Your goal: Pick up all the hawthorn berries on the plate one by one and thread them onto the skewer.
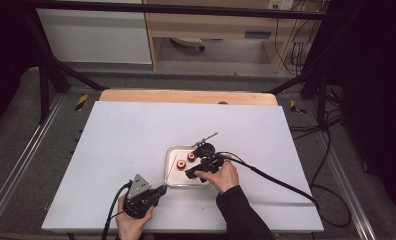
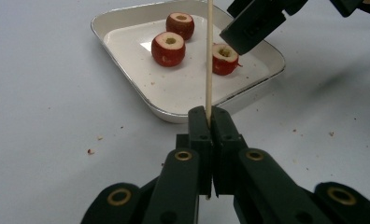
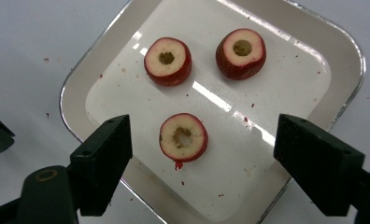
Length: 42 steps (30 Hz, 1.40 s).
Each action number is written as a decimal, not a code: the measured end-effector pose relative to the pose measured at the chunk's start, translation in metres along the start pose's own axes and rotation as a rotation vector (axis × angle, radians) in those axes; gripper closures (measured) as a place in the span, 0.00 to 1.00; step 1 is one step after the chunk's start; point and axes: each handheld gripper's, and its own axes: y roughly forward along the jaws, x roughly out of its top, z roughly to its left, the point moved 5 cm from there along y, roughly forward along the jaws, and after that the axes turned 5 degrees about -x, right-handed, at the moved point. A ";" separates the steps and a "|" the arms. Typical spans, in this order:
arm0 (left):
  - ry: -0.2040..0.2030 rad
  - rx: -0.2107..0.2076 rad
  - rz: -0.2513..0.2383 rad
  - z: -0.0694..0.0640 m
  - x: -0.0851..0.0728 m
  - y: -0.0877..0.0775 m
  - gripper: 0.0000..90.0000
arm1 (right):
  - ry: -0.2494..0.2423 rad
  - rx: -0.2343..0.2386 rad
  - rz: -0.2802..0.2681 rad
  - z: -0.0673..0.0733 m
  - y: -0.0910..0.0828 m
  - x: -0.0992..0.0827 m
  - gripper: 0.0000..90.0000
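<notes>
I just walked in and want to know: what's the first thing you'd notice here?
Three red cored fruits sit in a small white tray in the middle of the table. The right tool hangs open over the nearest fruit, a jaw on each side. The left tool pinches a thin wooden skewer, which stands upright.

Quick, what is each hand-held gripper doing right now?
Left hand-held gripper: shut on the wooden skewer.
Right hand-held gripper: open, holding nothing, jaws either side of a cored red fruit in the tray.
</notes>
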 end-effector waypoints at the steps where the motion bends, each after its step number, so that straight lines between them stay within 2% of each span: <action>1: -0.002 0.000 0.000 0.000 0.000 0.000 0.98 | -0.004 -0.002 0.006 0.001 0.002 0.000 0.25; 12: -0.004 -0.006 0.002 0.000 -0.001 0.001 0.98 | 0.066 -0.006 0.048 0.007 0.012 0.001 0.47; 30: 0.000 -0.007 0.008 0.000 -0.001 0.002 0.98 | 0.100 0.011 0.069 0.008 0.018 -0.001 0.68; 33: 0.000 -0.007 0.006 0.000 -0.001 0.002 0.98 | 0.106 0.019 0.073 0.008 0.018 -0.001 0.69; 39: 0.000 -0.008 0.001 -0.001 -0.001 0.002 0.98 | 0.116 0.040 0.040 0.008 0.008 0.002 0.69; 42: 0.001 -0.011 -0.007 -0.003 0.000 0.002 0.98 | 0.118 0.049 -0.008 0.006 -0.002 0.004 0.69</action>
